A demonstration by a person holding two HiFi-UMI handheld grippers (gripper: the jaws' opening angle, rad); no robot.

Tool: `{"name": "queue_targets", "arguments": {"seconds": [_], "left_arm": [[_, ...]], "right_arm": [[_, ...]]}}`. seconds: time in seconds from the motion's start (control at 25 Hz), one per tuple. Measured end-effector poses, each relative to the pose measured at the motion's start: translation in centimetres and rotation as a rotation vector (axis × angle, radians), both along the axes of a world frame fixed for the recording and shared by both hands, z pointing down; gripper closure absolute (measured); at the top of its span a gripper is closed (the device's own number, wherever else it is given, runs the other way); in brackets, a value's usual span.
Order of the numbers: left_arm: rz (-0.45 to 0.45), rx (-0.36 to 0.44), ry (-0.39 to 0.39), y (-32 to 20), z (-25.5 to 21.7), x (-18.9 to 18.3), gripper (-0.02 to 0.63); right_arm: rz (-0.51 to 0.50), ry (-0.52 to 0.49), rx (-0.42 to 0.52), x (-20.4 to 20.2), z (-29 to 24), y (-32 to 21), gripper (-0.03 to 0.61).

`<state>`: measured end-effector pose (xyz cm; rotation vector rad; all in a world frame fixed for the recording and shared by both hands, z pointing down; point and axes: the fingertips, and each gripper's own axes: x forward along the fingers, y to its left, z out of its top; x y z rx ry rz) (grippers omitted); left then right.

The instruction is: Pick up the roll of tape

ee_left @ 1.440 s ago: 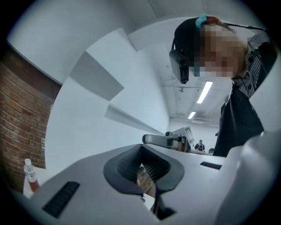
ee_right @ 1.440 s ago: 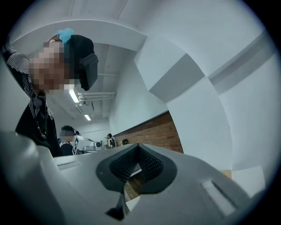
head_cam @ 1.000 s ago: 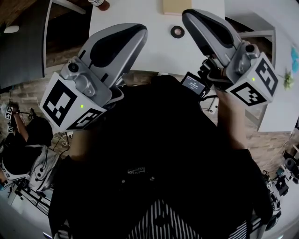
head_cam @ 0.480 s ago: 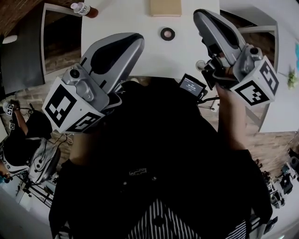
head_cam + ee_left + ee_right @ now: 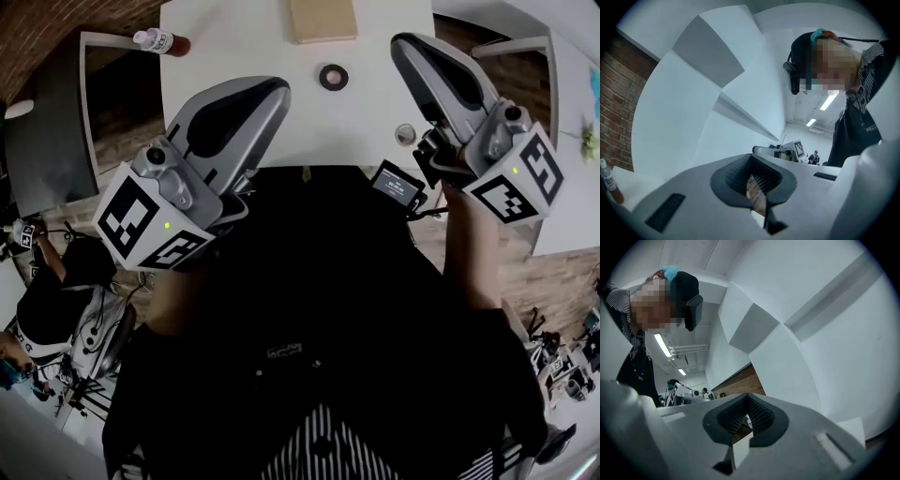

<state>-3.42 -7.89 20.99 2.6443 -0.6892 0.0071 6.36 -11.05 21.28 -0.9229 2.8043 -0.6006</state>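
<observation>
The roll of tape (image 5: 332,76) is a small dark ring lying flat on the white table (image 5: 244,47), in the head view near the top centre. Both grippers are held up close to the person's chest, over the table's near edge and short of the tape. My left gripper (image 5: 265,90) points up-right, its tip left of and below the roll. My right gripper (image 5: 409,47) has its tip to the right of the roll. In the left gripper view the left gripper (image 5: 752,176) has its jaws together with nothing between them. The right gripper (image 5: 747,417) looks the same in its own view.
A tan flat block (image 5: 322,19) lies just beyond the tape. A small bottle (image 5: 159,41) lies at the table's left edge, and the bottle (image 5: 609,180) also shows in the left gripper view. A small round cap (image 5: 405,134) sits near the table's front edge. A dark chair (image 5: 47,122) stands left.
In the head view the table, tape and bottle have slid down and to the left. Both grippers have shifted slightly with them. Their jaws have stayed together.
</observation>
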Motion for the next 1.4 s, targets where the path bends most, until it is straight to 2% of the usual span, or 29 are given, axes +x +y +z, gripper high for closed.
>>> {"name": "queue_targets", "arguments": {"seconds": [0.12,0.28,0.44,0.56,0.76,1.04,1.4], "left_arm": [[0.006,-0.008,0.005,-1.2,0.1,-0.8,0.606],[0.036,0.003,0.008,-2.1,-0.4,0.1,0.606],[0.085,-0.035,-0.022,-2.1,0.6,1.1,0.606],[0.100,-0.073,-0.044,-1.9,2.0,1.3,0.606],[0.075,-0.112,-0.062,-1.8,3.8,0.4,0.606],[0.035,-0.141,-0.061,-1.9,4.6,-0.2,0.606],[0.055,-0.139,-0.056,-2.0,4.3,-0.1,0.606]], "right_arm": [[0.016,0.054,0.014,-0.4,-0.7,-0.6,0.574],[0.056,0.110,0.019,0.7,-0.8,-0.4,0.574],[0.074,0.191,0.025,1.2,-0.2,-0.2,0.574],[0.054,0.227,-0.006,0.9,1.0,-0.2,0.574],[0.002,0.301,-0.072,-0.1,4.2,-0.5,0.574],[-0.019,0.344,-0.101,-0.3,6.1,-1.3,0.574],[0.019,0.362,-0.112,0.0,6.7,-1.7,0.574]]}}
